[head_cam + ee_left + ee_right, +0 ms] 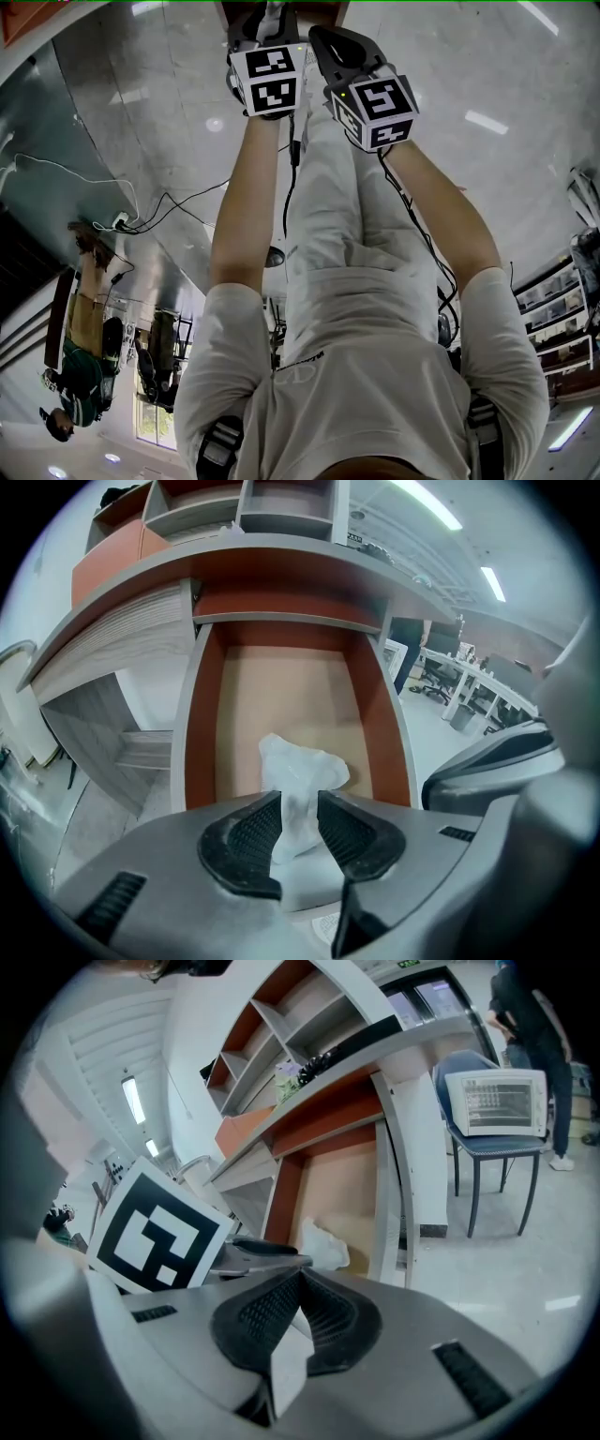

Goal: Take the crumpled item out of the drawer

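Left claw (298, 808): its jaws are standing apart, about as wide as they go. The pads are flanking a neck of the crumpled tissue (302, 766), and no firm squeeze is showing.
Crumpled tissue: it is sitting at lower centre of the left gripper view, over the front part of the drawer (202, 752) floor. Its puffed top is rising past the claw tips. I cannot tell whether it is resting on the floor or hanging just clear of it.
Right claw (300, 1283): it is hovering just right of the left claw in the head view. Its pads are meeting and nothing is between them.
Risk, slipping out: the left claw is probably gripping too loosely, so pulling back now is likely leaving the tissue in the drawer.
Risk, tearing: the paper is looking thin, so pinching only the narrow neck and tugging could be ripping a piece off.
Risk, snagging: the tabletop (281, 569) is overhanging the back of the drawer at upper centre. Lifting steeply could be knocking the claw against its edge.
Risk, crowding: the two claws are working side by side, so the idle right one could be bumping the left one or the drawer wall.
Count, claws: two.
Count, crumpled tissues: one.
Count, open drawers: one.
Count, chairs (487, 1152): one, standing at the right of the right gripper view.
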Demonstrator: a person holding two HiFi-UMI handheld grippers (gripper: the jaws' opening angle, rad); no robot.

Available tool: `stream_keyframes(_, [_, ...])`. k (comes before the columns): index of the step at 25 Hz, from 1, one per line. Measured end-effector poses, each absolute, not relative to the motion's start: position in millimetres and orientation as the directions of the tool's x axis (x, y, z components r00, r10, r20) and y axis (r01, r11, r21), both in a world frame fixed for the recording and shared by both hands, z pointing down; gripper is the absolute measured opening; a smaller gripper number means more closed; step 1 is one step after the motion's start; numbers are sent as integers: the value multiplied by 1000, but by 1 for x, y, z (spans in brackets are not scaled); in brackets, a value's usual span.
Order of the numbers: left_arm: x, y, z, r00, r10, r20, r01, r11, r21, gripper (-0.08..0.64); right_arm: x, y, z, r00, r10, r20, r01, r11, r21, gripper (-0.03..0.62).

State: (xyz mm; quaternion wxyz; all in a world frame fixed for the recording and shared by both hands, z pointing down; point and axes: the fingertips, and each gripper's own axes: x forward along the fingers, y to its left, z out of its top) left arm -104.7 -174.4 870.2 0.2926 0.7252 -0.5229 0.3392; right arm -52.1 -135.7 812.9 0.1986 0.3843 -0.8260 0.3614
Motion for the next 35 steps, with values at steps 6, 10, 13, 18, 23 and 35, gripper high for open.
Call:
stream_keyframes(6, [-107, -175, 870, 199, -563, 802, -960, -275, 45, 83, -53, -133, 814, -624, -492, 608, -780, 434, -450, 2])
stream_keyframes(10, [-110, -176, 871, 192, -562, 805, -962, -269, 41, 64, -55, -133, 814, -623, -493, 607, -781, 431, -452, 2])
stream_keyframes(13, [-111, -174, 873, 189, -557, 809, -962, -270, 39, 58, -56, -133, 814, -624, -496, 603, -780, 430, -454, 2])
stream_keyframes(18, [-111, -176, 871, 182, -551, 814, -963, -269, 33, 48, -54, -135, 812, -621, -498, 605, -783, 425, -454, 2])
stream_keyframes(23, [-113, -177, 872, 168, -560, 811, -966, -257, 23, 38, -51, -134, 813, -617, -501, 607, -786, 422, -451, 2])
stream_keyframes(35, [-114, -176, 871, 161, -565, 809, -972, -235, 30, 32, -43, -135, 814, -610, -506, 610, -792, 415, -448, 2])
